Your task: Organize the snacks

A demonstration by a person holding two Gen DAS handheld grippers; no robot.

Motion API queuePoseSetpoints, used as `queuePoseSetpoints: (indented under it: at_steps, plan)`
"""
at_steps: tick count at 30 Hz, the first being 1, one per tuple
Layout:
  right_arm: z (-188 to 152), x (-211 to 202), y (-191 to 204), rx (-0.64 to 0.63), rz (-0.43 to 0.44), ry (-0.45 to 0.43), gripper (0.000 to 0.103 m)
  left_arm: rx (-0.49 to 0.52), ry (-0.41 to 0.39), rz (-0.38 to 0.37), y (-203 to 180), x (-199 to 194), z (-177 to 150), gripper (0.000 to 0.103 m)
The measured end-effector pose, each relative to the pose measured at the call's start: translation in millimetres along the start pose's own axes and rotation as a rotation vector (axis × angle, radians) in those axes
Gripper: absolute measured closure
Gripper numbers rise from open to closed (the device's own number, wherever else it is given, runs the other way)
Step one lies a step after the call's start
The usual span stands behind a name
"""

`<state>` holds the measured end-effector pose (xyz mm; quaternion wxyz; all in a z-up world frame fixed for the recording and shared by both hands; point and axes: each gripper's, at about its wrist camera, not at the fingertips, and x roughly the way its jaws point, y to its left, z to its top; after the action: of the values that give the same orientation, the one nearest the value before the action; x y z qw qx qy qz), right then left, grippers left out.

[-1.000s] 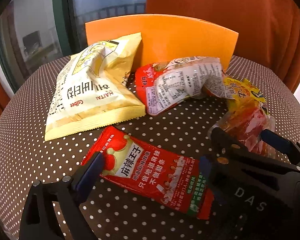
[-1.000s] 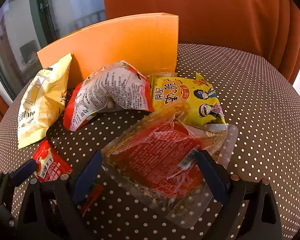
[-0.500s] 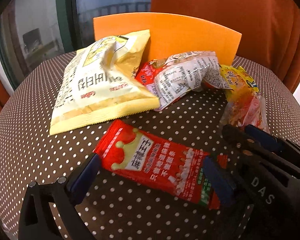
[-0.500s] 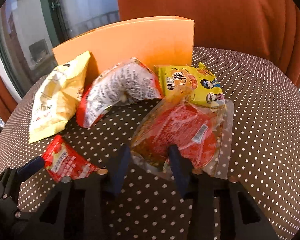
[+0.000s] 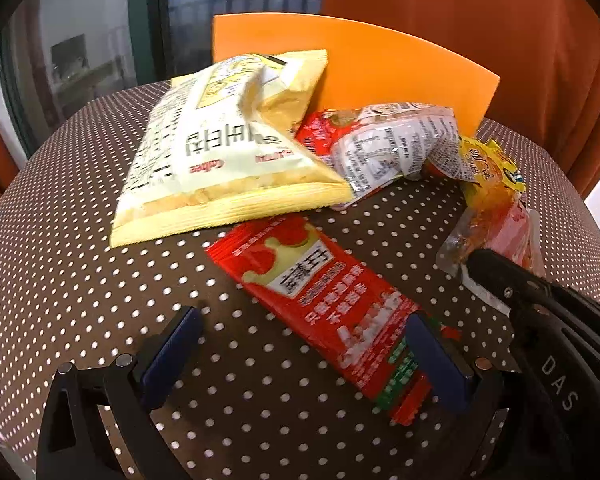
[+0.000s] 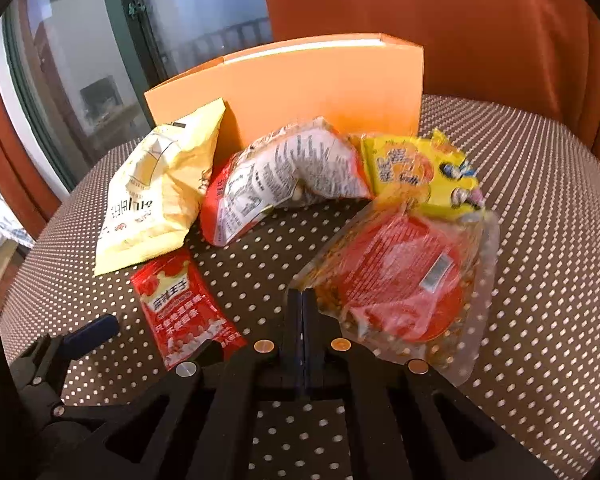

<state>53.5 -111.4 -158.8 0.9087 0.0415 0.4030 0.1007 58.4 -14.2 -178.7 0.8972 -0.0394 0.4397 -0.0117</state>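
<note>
Behind snacks, orange box [image 6: 320, 80] base hidden, right gripper [image 6: 302, 312] pinching clear pouch [image 6: 412, 284], left gripper [image 5: 300, 356] spread.

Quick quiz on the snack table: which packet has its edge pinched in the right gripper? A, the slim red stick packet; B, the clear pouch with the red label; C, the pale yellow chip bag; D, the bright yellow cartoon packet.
B: the right gripper is shut on the near-left edge of the clear pouch with the red label.

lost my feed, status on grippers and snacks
Right gripper shut on clear vacuum pouch of red snack. Left gripper open around long red foil packet. Nothing blocking.
</note>
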Motion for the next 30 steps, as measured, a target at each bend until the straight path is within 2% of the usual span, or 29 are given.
queuePoseSetpoints:
  at_steps: [4,5,6,7,8,9,11,14,16,20,30]
  plan:
    - [9.7,-6.0,-9.7,0.007,-0.021,-0.020,0.095,0.018,0.006,-0.022,-8.2,3.4,6.7,0.001]
    - [11.6,-3.8,-14.5,0.014,-0.027,-0.017,0.085,0.019,0.014,-0.030,-10.2,5.8,8.6,0.001]
    - [13.3,-3.1,-18.0,0.023,-0.035,-0.012,0.065,0.017,0.022,-0.036,-11.7,8.3,9.4,0.001]
    - [15.0,-2.8,-20.8,0.029,-0.035,-0.012,0.052,0.014,0.028,-0.040,-13.1,10.4,10.6,0.001]
    - [16.3,-3.1,-23.5,0.034,-0.037,-0.019,0.031,0.015,0.026,-0.036,-15.0,11.9,12.3,0.001]
    - [17.1,-5.0,-25.5,0.036,-0.045,-0.042,0.027,0.017,0.027,-0.041,-16.8,13.6,13.6,0.001]
    - [18.8,-7.7,-27.4,0.024,-0.078,-0.077,0.026,0.026,0.025,-0.030,-21.2,16.4,15.3,0.001]
    - [19.1,-6.0,-33.1,0.008,-0.093,-0.054,0.025,0.049,0.024,-0.008,-29.1,21.0,18.5,0.002]
    - [21.0,-1.1,-37.2,0.011,-0.109,-0.037,0.025,0.069,0.021,0.031,-34.2,24.0,19.9,0.006]
    - [25.3,10.4,-43.0,0.018,-0.123,-0.010,0.025,0.077,0.003,0.034,-39.0,24.4,22.2,0.015]
    - [29.5,42.9,-39.6,0.036,-0.143,0.066,0.006,0.095,-0.021,0.020,-34.3,8.8,12.9,0.032]
